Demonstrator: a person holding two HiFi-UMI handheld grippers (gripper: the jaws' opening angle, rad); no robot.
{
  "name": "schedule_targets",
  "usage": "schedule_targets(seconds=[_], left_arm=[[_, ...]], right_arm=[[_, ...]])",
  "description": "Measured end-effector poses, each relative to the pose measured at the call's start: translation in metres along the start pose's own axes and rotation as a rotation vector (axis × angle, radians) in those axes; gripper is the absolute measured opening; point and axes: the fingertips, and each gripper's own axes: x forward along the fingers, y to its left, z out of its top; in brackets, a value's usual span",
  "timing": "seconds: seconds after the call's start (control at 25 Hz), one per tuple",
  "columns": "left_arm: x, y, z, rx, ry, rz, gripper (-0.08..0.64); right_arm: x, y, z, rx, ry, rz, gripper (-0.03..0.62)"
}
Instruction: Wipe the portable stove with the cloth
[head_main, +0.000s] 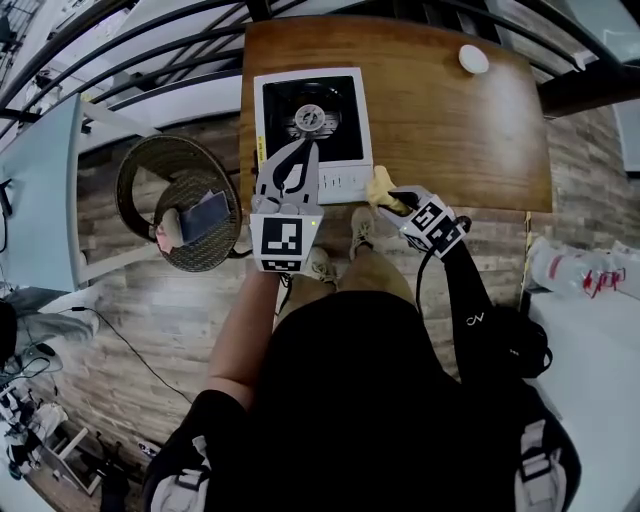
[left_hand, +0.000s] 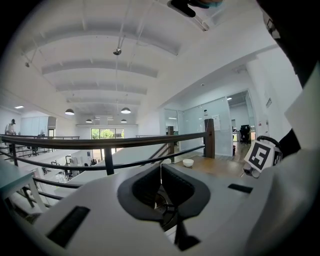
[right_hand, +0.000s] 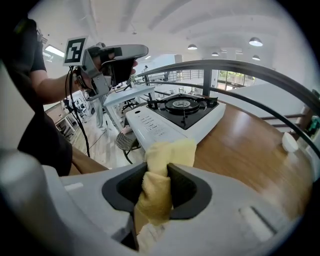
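Not much wiping to show for it, by the look of things. The right gripper (right_hand: 158, 173) is clamped tight on a bunched-up yellow cloth (head_main: 381, 186), and the cloth sits right at the near right corner of the portable stove (head_main: 312, 125), by the control panel. Whether it's actually touching the casing is hard to tell. The stove itself is parked at the near left part of the wooden table (head_main: 450, 130), and its black top and white rim look clean enough, with no streaks or wet patches that would mark out what's been covered. So the guess is that this is the very start, or an edge pass, with the top, the burner area and the front panel all left to do.

The left gripper (left_hand: 161, 181) has its jaws pressed together on nothing. It hangs in the air above the stove's near left corner, not steadying it, so the stove might slide when pushed.

Otherwise there's just a small white bowl (head_main: 473, 58) at the table's far right corner, well out of the way. A wicker chair (head_main: 180, 200) stands on the floor off the left edge and a railing (left_hand: 105, 142) runs beyond the far edge. The raised burner grate is the only real snag for the cloth.
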Motion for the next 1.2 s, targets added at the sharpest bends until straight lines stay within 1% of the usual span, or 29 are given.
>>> schedule_targets(seconds=[0.08, 0.16, 0.28, 0.36, 0.44, 0.56, 0.64, 0.76, 0.84, 0.96, 1.2], left_arm=[[-0.005, 0.0, -0.001, 0.0, 0.001, 0.006, 0.012], [-0.006, 0.004, 0.0, 0.002, 0.0, 0.02, 0.012], [-0.001, 0.015, 0.001, 0.009, 0.005, 0.057, 0.012], [0.004, 0.028, 0.003, 0.013, 0.012, 0.097, 0.012], [0.007, 0.042, 0.007, 0.017, 0.015, 0.141, 0.012], [0.008, 0.06, 0.013, 0.036, 0.018, 0.199, 0.012], [0.007, 0.075, 0.015, 0.054, 0.015, 0.234, 0.012], [0.005, 0.101, 0.021, 0.071, 0.006, 0.274, 0.012], [0.004, 0.12, 0.025, 0.069, -0.005, 0.286, 0.012], [0.006, 0.153, 0.024, 0.068, -0.01, 0.288, 0.012], [0.02, 0.226, 0.011, 0.032, -0.015, 0.253, 0.012]], right_arm=[[-0.003, -0.002, -0.003, 0.006, 0.002, -0.011, 0.124], [-0.011, -0.013, 0.002, 0.01, -0.024, -0.04, 0.124], [-0.025, -0.041, 0.025, 0.012, -0.098, -0.081, 0.124], [-0.033, -0.062, 0.049, -0.003, -0.153, -0.099, 0.124], [-0.038, -0.081, 0.08, -0.027, -0.219, -0.102, 0.124], [-0.039, -0.097, 0.132, -0.074, -0.317, -0.077, 0.124], [-0.033, -0.098, 0.167, -0.126, -0.356, -0.054, 0.124], [-0.015, -0.087, 0.224, -0.21, -0.391, -0.014, 0.124], [0.001, -0.076, 0.258, -0.241, -0.413, 0.013, 0.124], [0.032, -0.062, 0.306, -0.282, -0.414, 0.035, 0.124], [0.093, -0.055, 0.389, -0.333, -0.4, 0.03, 0.124]])
